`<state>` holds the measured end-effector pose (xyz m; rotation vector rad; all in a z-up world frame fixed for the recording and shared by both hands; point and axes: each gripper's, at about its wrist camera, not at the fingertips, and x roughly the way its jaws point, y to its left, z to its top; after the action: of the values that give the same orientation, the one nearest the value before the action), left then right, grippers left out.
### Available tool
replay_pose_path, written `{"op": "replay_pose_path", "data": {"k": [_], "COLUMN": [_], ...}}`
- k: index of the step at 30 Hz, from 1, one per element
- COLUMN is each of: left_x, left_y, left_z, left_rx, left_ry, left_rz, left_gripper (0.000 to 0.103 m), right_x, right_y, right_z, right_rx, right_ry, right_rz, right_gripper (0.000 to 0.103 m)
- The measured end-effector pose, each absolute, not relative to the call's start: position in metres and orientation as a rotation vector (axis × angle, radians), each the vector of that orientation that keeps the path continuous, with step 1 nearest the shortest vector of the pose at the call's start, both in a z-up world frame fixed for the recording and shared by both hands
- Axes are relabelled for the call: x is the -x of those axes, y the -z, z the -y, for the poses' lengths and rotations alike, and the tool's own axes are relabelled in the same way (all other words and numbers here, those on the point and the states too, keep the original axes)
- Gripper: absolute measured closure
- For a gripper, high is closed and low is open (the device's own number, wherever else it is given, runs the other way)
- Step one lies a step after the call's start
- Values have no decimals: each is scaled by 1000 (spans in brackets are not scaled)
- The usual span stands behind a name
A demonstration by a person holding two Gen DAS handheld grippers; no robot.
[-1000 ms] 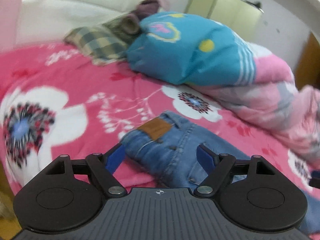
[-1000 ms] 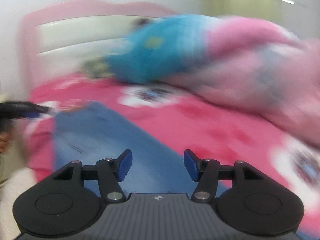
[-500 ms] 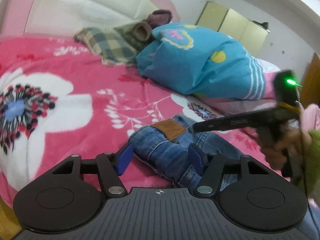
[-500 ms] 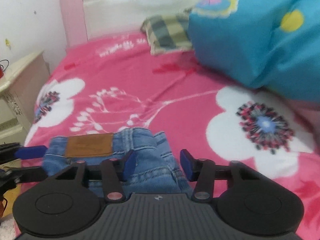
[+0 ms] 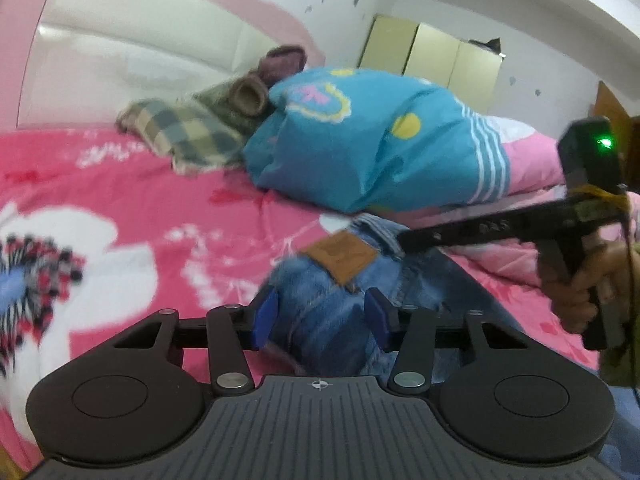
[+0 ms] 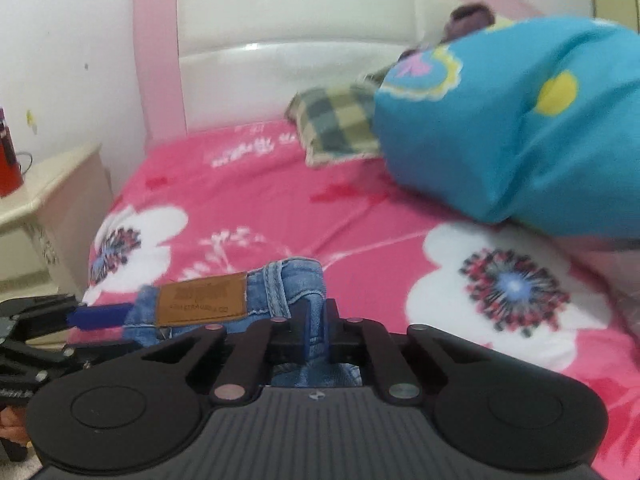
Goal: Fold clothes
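While the jeans (image 6: 256, 300) lie bunched on the pink flowered bedspread (image 6: 248, 200), my right gripper (image 6: 316, 330) is pinched tight on a fold of the waistband, just beside the brown patch (image 6: 200, 298). My left gripper (image 5: 320, 316) has its blue fingers (image 5: 262, 316) spread wide, one on each side of the jeans, not squeezing. Behind them sits a big blue quilt bundle (image 5: 372, 148), near a checked pillow (image 5: 180, 132).

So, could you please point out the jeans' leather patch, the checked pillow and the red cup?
leather patch (image 6: 201, 298), right wrist view, its centre.
checked pillow (image 5: 180, 136), left wrist view, its top face.
red cup (image 6: 7, 168), right wrist view, its side.
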<state>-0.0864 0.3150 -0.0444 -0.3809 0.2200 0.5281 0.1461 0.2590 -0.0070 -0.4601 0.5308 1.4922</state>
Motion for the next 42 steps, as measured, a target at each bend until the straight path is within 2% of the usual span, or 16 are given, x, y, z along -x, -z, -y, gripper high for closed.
{"op": "replay_pose_path", "data": {"k": [6, 7, 9, 15, 18, 23, 26, 28, 29, 33, 38, 41, 42], "left_x": [75, 79, 94, 147, 140, 107, 93, 90, 90, 90, 90, 103, 103], "left_y": [55, 53, 47, 48, 57, 71, 77, 76, 74, 67, 61, 99, 96], "left_z": [-318, -318, -321, -355, -360, -365, -372, -373, -371, -365, -360, -379, -378], "left_rx": [382, 390, 425, 771, 907, 1019, 1050, 1021, 988, 857, 714, 856, 842], "left_ry": [-553, -560, -584, -471, -336, -312, -332, -336, -338, -344, -346, -312, -316], "left_rz": [-269, -263, -242, -216, -250, -317, -306, -297, -294, -283, -269, -254, -263], "left_gripper": [54, 52, 43, 43, 39, 39, 41, 55, 66, 76, 77, 75, 73], "right_x": [-145, -144, -143, -147, -147, -149, -151, -152, -152, -150, -139, -142, -145], "right_y": [47, 56, 62, 63, 64, 63, 64, 64, 63, 56, 63, 75, 74], "right_z": [-281, -285, -286, -283, -284, -283, -283, -282, -281, -275, -276, -281, -280], "right_rx": [567, 580, 590, 571, 556, 525, 514, 503, 495, 452, 497, 496, 481], "right_ry": [-1446, -1440, -1436, -1424, -1411, -1395, -1393, -1389, -1386, -1392, -1377, -1379, -1385], "right_rz": [-525, -534, -519, -540, -560, -593, -603, -609, -612, -594, -512, -531, -543], "right_gripper": [98, 98, 97, 98, 98, 97, 97, 97, 97, 97, 97, 96, 96]}}
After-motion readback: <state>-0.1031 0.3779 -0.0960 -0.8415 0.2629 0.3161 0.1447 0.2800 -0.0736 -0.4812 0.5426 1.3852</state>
